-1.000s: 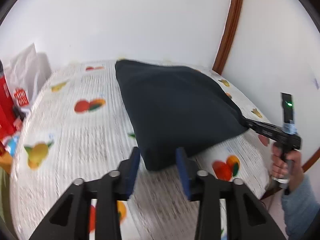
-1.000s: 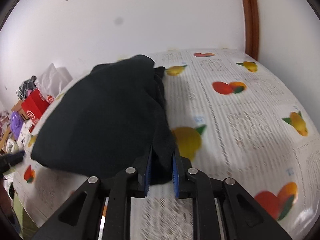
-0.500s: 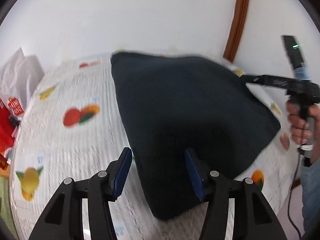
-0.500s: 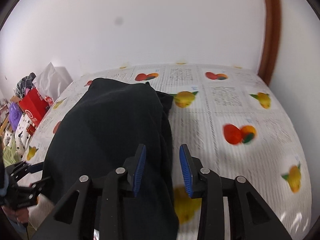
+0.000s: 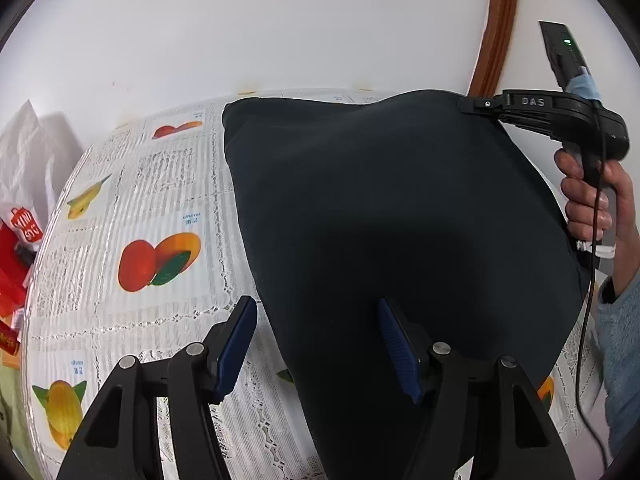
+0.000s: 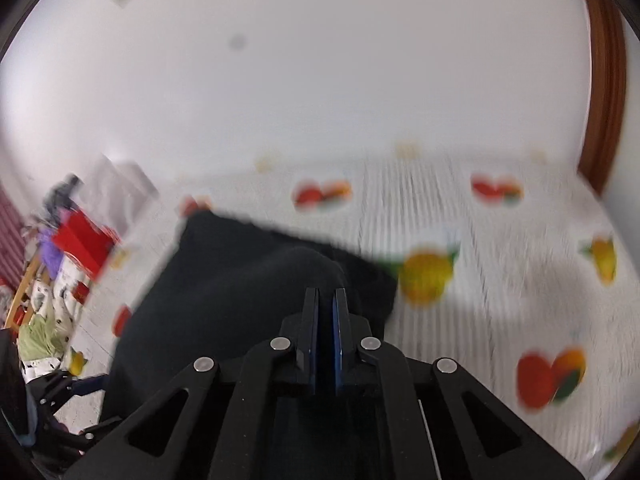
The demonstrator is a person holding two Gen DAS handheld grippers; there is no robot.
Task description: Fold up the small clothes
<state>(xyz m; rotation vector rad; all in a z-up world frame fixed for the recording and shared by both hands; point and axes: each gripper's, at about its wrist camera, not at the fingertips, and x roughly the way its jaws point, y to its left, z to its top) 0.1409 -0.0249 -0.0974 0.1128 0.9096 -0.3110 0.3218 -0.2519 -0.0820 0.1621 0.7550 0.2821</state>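
Dark garment (image 5: 392, 216) lay on the table (image 5: 160, 184), covered by a fruit-print cloth, taking up the middle and right of the left wrist view. One edge was raised off the surface and hung from the right gripper (image 5: 476, 104), which appeared in that view at upper right, gripped by the person's hand (image 5: 592, 200). In the right wrist view, which was motion-blurred, that gripper's blue pads (image 6: 316, 336) stood pressed nearly together with only a thin dark sliver between; judged from both views, they pinched a fold of the garment (image 6: 248, 292), though the cloth in the gap itself could not be made out.

Left gripper (image 5: 320, 344) was low over the near edge of the garment. Its fingers (image 5: 236, 340) were spread wide, the left one over bare tablecloth, the right one in front of dark fabric. It held nothing.

Progress, as a judgement: early to middle. The garment looked like one broad, bulging sheet, with a layer doubled beneath in the right wrist view; no neat, flat folded shape yet. Left to do: carry the lifted edge across, lay it down, smooth it, and likely fold again.

Clutter at the table's far left: a red bag (image 5: 20, 240), white paper (image 5: 28, 152).
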